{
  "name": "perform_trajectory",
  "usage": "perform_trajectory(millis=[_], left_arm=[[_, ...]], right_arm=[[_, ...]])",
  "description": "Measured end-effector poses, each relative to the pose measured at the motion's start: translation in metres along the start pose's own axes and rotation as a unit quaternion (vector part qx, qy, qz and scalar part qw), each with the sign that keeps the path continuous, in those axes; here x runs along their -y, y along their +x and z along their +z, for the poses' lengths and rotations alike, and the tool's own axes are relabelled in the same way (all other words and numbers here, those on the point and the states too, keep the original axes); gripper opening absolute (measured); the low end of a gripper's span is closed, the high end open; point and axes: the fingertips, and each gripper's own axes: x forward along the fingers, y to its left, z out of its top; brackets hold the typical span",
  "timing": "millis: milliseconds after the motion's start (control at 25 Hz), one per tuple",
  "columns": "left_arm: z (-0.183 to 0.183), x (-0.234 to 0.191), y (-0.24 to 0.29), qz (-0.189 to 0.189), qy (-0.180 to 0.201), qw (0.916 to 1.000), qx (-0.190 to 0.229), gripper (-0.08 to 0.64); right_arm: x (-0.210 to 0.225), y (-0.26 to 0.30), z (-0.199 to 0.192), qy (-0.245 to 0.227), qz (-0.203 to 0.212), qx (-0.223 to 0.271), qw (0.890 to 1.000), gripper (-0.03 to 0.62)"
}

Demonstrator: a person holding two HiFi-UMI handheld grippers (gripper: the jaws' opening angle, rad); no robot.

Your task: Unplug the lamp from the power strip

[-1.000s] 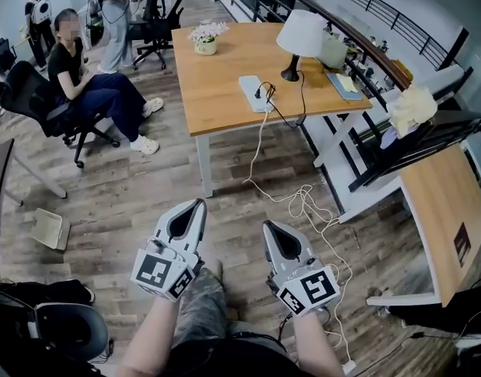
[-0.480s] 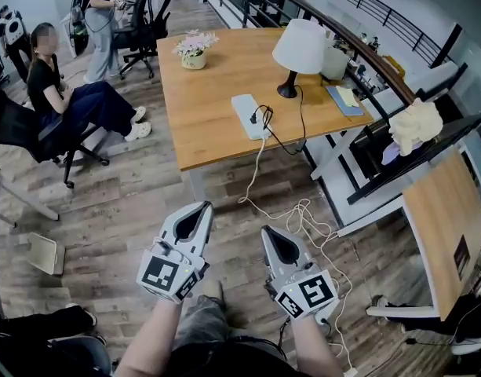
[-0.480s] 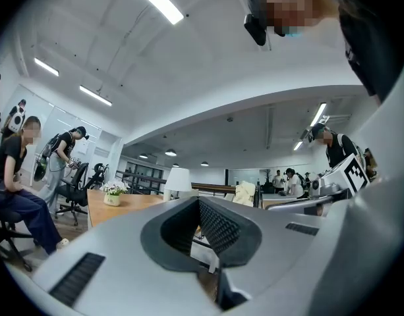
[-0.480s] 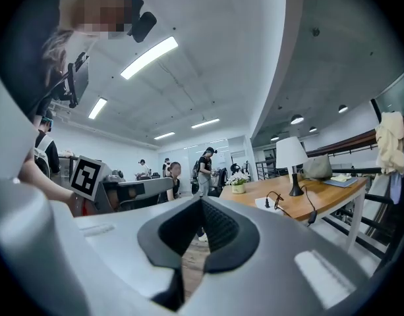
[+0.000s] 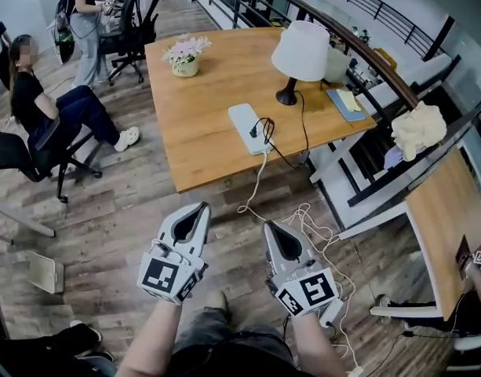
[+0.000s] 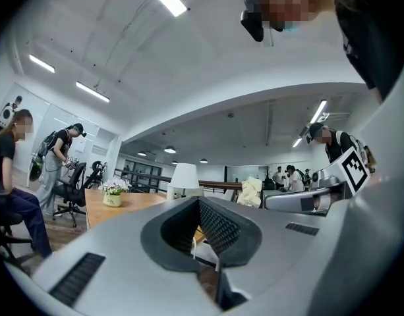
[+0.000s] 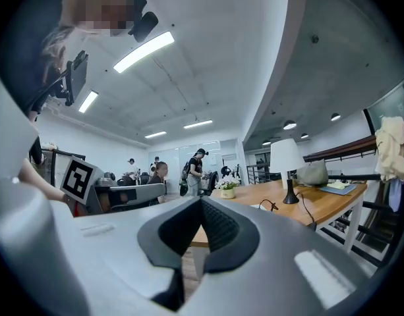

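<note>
The table point(image 5: 201, 124) bearing lamp point(image 5: 300, 49) and power strip point(image 5: 248, 128) stands closer at twelve o'clock than before, left gripper point(image 5: 202, 206) and right gripper point(image 5: 267, 225) pressed together, empty, over plank floor point(image 5: 114, 218).

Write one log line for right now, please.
left gripper: shut, empty | right gripper: shut, empty | lamp: plugged into power strip | table: not reached
</note>
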Motion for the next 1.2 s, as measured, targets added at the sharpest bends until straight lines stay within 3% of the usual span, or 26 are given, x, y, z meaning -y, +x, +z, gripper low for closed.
perform_trajectory(millis=[400, 1000, 1200], left_arm=[[-0.011, -0.014, 0.027, -0.01, -0.023, 0.9997, -0.003, -0.004], [-0.036, -0.051, 0.115, -0.013, -0.03, 0.9993, -0.017, -0.004], [-0.049, -0.057, 0.149, -0.029, -0.026, 0.9988, -0.028, -0.004]], right_arm=[[0.027, 0.021, -0.004, -0.001, -0.016, -0.01, 1.0, 0.008], [0.095, 0.104, -0.025, 0.017, 0.0, -0.036, 0.999, 0.008], [0.118, 0.137, -0.038, 0.027, 0.015, -0.056, 0.998, 0.008]])
